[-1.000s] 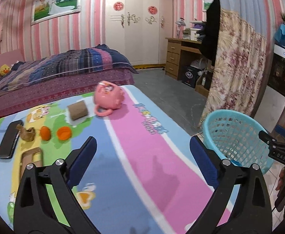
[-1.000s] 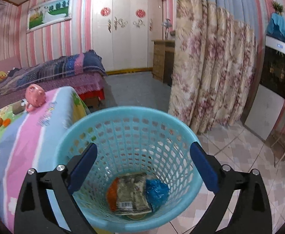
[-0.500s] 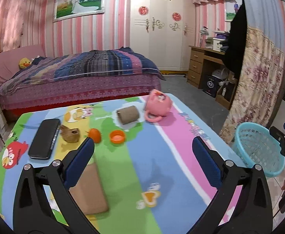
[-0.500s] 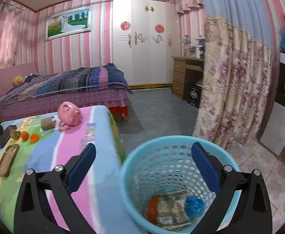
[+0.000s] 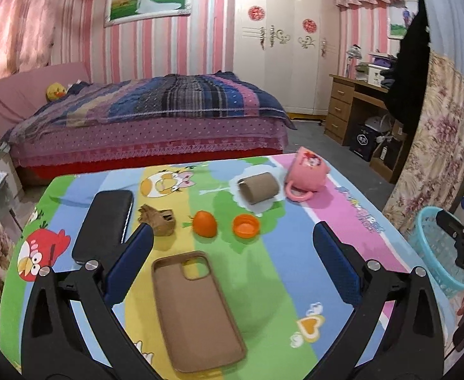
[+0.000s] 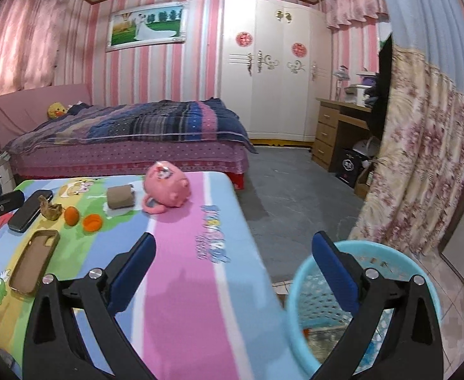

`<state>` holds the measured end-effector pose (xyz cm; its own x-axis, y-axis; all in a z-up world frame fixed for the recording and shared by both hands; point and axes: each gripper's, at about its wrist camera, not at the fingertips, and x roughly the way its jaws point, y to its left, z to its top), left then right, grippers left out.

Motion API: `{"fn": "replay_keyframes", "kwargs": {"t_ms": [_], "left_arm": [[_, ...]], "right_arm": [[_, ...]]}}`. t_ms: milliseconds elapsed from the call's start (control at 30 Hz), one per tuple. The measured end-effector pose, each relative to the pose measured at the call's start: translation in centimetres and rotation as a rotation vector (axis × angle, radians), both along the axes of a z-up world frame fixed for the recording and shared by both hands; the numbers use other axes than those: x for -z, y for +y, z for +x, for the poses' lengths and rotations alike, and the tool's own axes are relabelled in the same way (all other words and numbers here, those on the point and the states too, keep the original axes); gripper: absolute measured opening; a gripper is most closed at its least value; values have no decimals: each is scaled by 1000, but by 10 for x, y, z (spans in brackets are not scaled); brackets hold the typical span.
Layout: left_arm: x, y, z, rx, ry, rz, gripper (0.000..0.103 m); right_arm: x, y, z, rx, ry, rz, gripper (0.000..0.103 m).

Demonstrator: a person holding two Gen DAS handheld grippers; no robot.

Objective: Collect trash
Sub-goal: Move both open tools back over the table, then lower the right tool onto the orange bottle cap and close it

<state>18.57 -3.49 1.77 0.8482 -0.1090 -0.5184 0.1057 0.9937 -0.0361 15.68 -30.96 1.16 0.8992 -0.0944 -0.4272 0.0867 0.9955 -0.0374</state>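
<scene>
On the cartoon-print table (image 5: 295, 272) lie a cardboard tube (image 5: 259, 186) on white paper, an orange peel cup (image 5: 246, 225), a small orange (image 5: 204, 223) and a crumpled brown scrap (image 5: 158, 220). My left gripper (image 5: 232, 253) is open and empty, above the table's near side. My right gripper (image 6: 232, 256) is open and empty, over the table's right edge beside the blue basket (image 6: 400, 262), which holds wrappers. The basket also shows in the left wrist view (image 5: 435, 247).
A brown phone case (image 5: 197, 310), a black case (image 5: 103, 224) and a pink mug (image 5: 308, 174) lie on the table. A bed (image 5: 149, 120) stands behind it, a desk (image 5: 355, 110) and floral curtain (image 5: 438, 145) to the right.
Both grippers have swung left, away from the basket toward the table. The left view now centres on the table items; the basket has slid to the right in both views.
</scene>
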Motion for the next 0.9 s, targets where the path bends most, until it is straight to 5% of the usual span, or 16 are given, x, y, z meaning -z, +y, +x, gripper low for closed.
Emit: {"fn": "replay_keyframes", "kwargs": {"t_ms": [267, 900], "left_arm": [[5, 26, 17, -62, 5, 47, 97], [16, 125, 45, -246, 45, 2, 97]], "right_arm": [[2, 35, 29, -71, 19, 8, 97], [17, 109, 90, -224, 67, -4, 98]]}}
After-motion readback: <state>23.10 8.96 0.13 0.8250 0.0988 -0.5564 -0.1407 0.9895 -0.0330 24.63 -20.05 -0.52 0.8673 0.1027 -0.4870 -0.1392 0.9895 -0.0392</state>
